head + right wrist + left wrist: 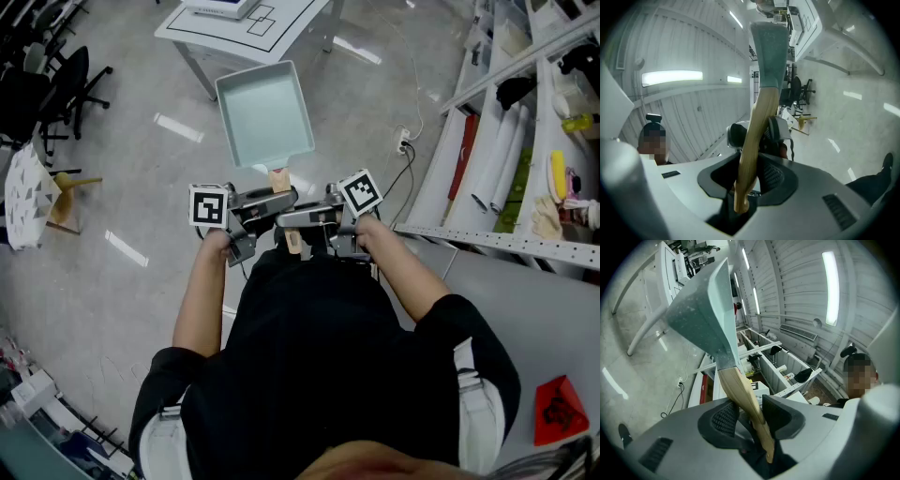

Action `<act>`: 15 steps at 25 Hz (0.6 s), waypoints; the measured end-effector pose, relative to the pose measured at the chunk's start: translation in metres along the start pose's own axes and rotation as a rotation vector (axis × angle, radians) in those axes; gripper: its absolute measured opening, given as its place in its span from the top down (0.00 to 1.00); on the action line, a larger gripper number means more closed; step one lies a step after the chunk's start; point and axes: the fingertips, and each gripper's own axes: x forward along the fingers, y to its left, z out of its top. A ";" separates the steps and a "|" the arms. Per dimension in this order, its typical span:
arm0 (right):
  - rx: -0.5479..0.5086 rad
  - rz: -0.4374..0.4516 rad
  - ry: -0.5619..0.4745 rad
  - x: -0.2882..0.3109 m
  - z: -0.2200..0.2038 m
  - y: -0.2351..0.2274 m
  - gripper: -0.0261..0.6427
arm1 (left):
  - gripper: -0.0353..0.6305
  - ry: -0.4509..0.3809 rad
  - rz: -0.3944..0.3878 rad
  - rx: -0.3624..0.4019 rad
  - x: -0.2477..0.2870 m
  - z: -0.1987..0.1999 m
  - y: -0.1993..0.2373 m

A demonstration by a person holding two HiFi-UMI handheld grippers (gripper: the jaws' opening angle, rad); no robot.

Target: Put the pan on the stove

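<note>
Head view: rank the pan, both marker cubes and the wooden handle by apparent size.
1. Pan: clearly largest.
2. Left marker cube and right marker cube: alike, so not ranked against each other.
3. Wooden handle: smallest, only partly visible.

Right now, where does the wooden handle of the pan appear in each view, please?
Head view: the wooden handle is at centre, just below the teal pan.
Left gripper view: lower centre, slanting down between the fingers.
Right gripper view: centre, running down between the fingers.
Shared landmark: the white table, top in head view, upper left, upper right.
</note>
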 end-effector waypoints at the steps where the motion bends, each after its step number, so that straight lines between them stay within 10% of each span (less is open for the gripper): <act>1: 0.008 0.012 -0.007 -0.004 -0.005 0.001 0.78 | 0.70 0.007 0.005 0.001 0.003 -0.006 0.002; 15: 0.087 0.004 -0.077 -0.034 -0.052 0.002 0.76 | 0.70 0.002 -0.014 -0.162 0.029 -0.066 0.014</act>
